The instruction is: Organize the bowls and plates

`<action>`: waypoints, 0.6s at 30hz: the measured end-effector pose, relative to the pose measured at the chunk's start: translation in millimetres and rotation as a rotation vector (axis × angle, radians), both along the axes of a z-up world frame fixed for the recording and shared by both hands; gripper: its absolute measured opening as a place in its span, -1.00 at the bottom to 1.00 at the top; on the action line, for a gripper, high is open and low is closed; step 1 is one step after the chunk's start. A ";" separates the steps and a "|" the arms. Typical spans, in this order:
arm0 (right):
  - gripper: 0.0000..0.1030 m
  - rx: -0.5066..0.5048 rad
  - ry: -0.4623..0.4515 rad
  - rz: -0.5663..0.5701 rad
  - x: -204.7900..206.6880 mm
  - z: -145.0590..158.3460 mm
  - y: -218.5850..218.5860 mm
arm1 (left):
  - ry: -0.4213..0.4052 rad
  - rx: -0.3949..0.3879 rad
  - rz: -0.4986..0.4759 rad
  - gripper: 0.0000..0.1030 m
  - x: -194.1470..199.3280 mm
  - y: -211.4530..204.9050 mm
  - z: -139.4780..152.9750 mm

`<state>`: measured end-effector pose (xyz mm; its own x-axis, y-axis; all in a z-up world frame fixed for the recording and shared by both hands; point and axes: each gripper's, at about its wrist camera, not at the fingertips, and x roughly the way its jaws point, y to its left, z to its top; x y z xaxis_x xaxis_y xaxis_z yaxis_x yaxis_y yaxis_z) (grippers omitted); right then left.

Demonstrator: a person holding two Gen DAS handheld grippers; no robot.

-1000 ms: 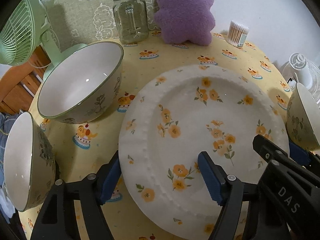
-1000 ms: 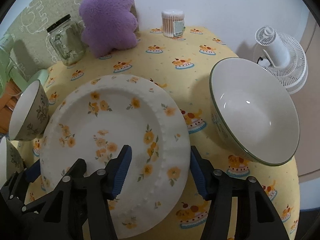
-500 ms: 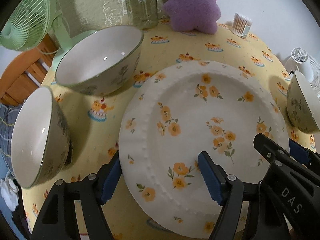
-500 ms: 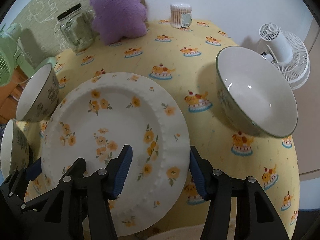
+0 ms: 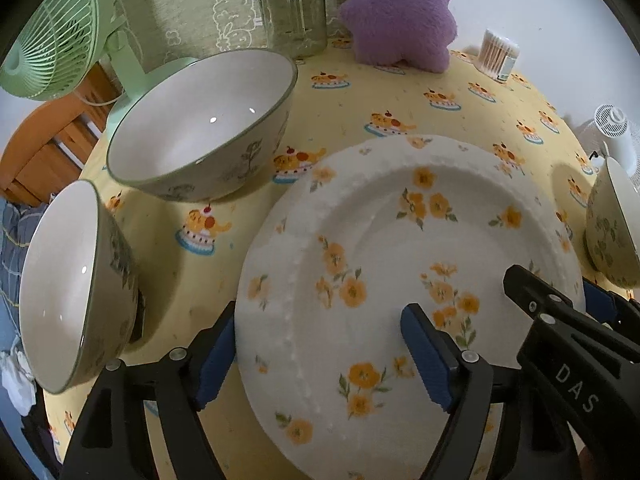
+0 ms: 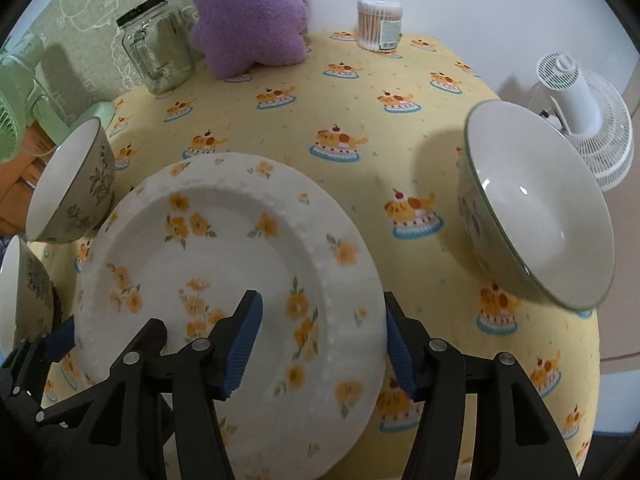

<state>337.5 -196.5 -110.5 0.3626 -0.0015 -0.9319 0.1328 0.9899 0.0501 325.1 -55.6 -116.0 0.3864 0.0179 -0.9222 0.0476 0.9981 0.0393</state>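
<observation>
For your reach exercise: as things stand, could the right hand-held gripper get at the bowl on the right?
Probably not yet: the right hand-held gripper straddles the plate rim, though the tablecloth towards the bowl lies bare.

bowls [image 5: 200, 128] crowd left | bowl [image 6: 536, 208] blocks right | tablecloth [image 6: 360, 112] centre open

You can't see the near rim of the flowered plate [image 5: 400, 280]; it drops behind the left gripper [image 5: 324, 356] and off the frame's bottom. Left of that claw, one bowl [image 5: 68, 292] hides its foot. In the right wrist view, the green fan [image 6: 16, 120] is cut by the left edge.
</observation>
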 end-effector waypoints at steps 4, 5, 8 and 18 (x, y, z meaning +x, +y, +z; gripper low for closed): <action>0.25 -0.001 0.003 0.002 7.3 -2.5 0.3 | -0.009 0.009 -0.007 0.64 4.6 -1.6 -0.9; 0.25 -0.002 0.004 0.004 7.8 -3.0 0.4 | -0.013 0.010 -0.008 0.64 4.8 -2.2 -0.9; 0.26 -0.009 0.008 0.010 9.0 -2.7 1.7 | -0.019 0.009 -0.008 0.63 4.9 -2.0 -0.3; 0.26 -0.011 -0.007 0.034 2.4 15.2 5.0 | -0.027 0.011 -0.001 0.59 -1.1 1.4 16.0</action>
<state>339.9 -191.4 -95.3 0.3688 0.0010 -0.9295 0.0991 0.9943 0.0404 324.1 -54.2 -100.1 0.4113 0.0276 -0.9111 0.0469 0.9976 0.0513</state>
